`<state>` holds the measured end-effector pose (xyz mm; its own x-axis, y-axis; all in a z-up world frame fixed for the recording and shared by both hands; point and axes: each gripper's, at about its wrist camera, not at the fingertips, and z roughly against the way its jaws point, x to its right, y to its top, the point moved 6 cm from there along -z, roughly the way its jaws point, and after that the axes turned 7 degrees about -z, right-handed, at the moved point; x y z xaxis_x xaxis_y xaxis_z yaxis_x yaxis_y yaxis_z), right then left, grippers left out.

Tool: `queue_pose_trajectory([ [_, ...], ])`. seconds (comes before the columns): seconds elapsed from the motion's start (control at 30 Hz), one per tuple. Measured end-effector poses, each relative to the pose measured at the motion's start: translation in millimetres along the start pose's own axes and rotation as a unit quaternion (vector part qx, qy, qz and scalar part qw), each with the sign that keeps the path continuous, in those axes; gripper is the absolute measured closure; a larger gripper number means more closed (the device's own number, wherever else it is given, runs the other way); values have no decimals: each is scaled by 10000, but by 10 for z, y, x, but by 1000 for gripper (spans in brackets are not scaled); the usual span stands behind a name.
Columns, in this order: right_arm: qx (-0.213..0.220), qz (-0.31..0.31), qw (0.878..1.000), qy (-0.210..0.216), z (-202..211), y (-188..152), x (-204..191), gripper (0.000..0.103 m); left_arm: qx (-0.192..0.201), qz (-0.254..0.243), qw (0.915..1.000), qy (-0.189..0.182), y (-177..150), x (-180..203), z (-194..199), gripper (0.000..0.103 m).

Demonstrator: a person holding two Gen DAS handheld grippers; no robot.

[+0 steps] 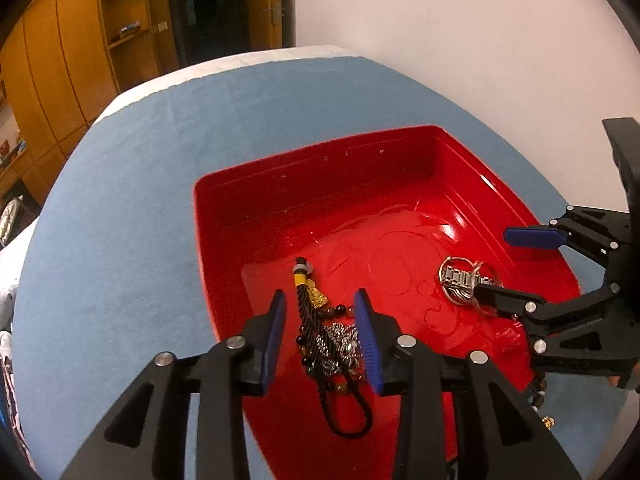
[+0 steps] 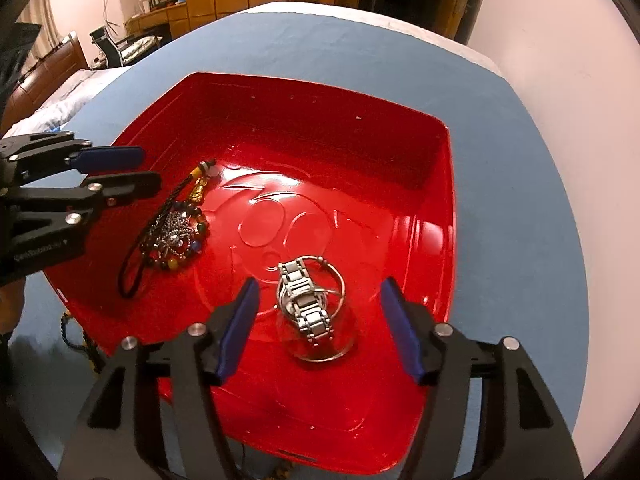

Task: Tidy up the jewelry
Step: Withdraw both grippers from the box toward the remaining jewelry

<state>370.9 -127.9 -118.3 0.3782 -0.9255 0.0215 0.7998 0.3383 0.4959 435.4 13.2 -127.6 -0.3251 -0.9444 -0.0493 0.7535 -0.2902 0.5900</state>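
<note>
Red tray (image 2: 436, 208) holds jewelry; left tongs (image 1: 320, 308) and right tongs (image 2: 318, 292) spread, empty

left tool (image 1: 320, 308) – apart | beaded tassel bundle (image 1: 328, 336) between – red tray (image 1: 320, 200)

A blue cloth (image 2: 520, 200) covers the round-looking table; a strip of white table edge (image 1: 160, 80) shows past the cloth on its far side. A red tray (image 2: 400, 152) sits directly on the cloth, taking up most of its middle. Just off the tray's near left corner, a dark beaded strand (image 2: 68, 332) lies on the cloth, possibly a bracelet, though it is blurred.
</note>
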Motion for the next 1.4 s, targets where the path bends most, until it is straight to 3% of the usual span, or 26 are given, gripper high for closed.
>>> queue_pose_trajectory([
  [0.1, 78, -72, 9999, 56, 63, -28, 32, 41, 136, -16, 9999, 18, -48, 15, 186, 67],
  [0.17, 192, -146, 9996, 127, 162, -68, 62, 41, 250, -41, 9997, 52, -51, 18, 312, 57],
  [0.3, 511, -217, 9982, 223, 462, -200, 100, 41, 542, -132, 9984, 97, -212, 83, 680, 53],
  [0.4, 748, -277, 9964, 301, 704, -340, 105, 41, 673, -196, 9974, 182, -374, 142, 901, 44],
  [0.67, 1114, -583, 9910, 459, 1142, -864, 123, 38, 699, -255, 9972, 70, -879, 415, 1190, 35],
  [0.97, 798, -633, 9941, 372, 949, -1632, -136, 37, 464, -88, 9980, -410, -1485, 950, 1102, 32],
  [1.03, 704, -670, 9943, 428, 881, -1758, -172, 38, 376, -112, 9985, -370, -1565, 1053, 1020, 32],
  [1.13, 647, -728, 9940, 491, 825, -1852, -189, 38, 213, -45, 9984, -516, -1638, 1137, 894, 32],
  [1.4, 583, -713, 9942, 559, 705, -1913, -248, 39, -28, -76, 9995, -319, -1716, 1182, 660, 32],
])
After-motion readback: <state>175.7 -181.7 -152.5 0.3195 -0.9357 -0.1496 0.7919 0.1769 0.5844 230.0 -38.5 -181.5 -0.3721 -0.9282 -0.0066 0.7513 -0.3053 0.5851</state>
